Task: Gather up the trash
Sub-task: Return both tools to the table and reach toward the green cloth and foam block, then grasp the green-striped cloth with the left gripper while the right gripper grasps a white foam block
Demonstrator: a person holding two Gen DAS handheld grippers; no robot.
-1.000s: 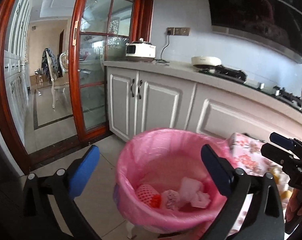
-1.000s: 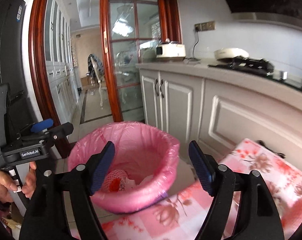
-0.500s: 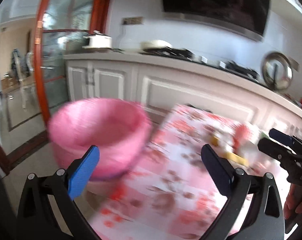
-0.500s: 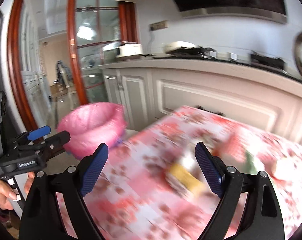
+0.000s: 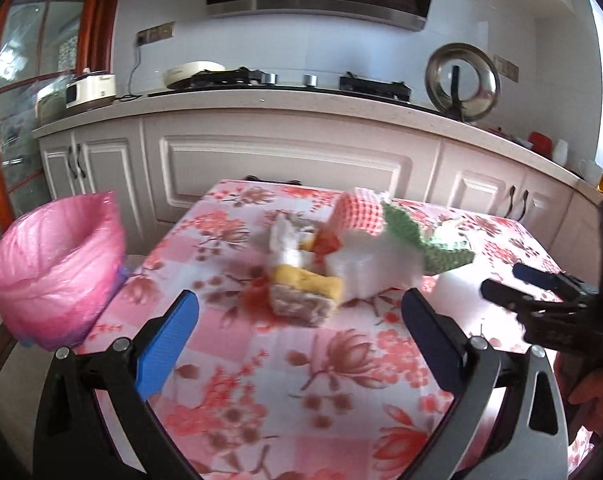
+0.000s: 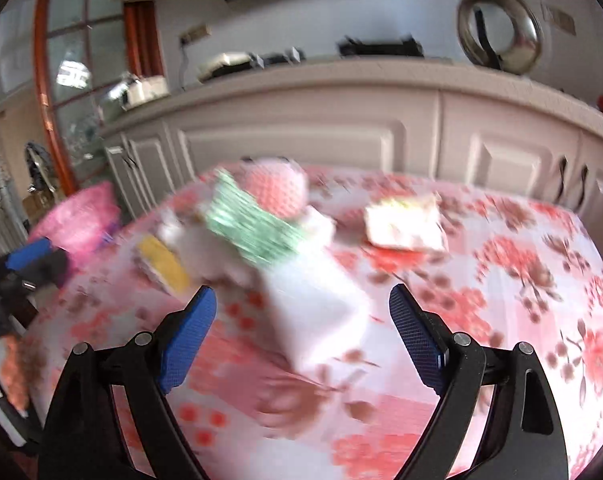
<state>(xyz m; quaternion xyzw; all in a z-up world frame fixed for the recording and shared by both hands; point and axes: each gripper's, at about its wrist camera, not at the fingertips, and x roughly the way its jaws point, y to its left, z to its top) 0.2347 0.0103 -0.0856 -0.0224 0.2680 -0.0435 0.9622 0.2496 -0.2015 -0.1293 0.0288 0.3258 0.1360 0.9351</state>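
On the flowered worktop (image 5: pixel 341 380), which fills the lower part of both views, a loose heap of trash (image 5: pixel 333 256) lies near the far middle, and the pink-lined bin (image 5: pixel 57 276) stands off the worktop's left edge, well apart from the heap. Within the heap, the largest piece is a white foam block (image 6: pixel 313 308); beside it lie a green net sleeve (image 6: pixel 253 228), a pink net sleeve (image 5: pixel 357 216), a yellow-topped sponge (image 5: pixel 301 292) and some crumpled tissue (image 5: pixel 285 244). A flat wrapper (image 6: pixel 405 224) sits apart to the right. The left tool (image 5: pixel 297 332) hovers short of the sponge with its jaws spread wide and nothing between them; the right tool (image 6: pixel 301 324) is likewise released and empty, its fingers either side of the foam block but not, as far as the blur allows, touching it. The right view is smeared, so the exact gap there cannot be told. The risks look plain enough: the pieces overlap, so closing on the block may drag the green sleeve along or knock the tissue off the worktop; the foam and netting are light and springy and could squirt out of a pinch; and with both tools aimed at one heap, they may collide.
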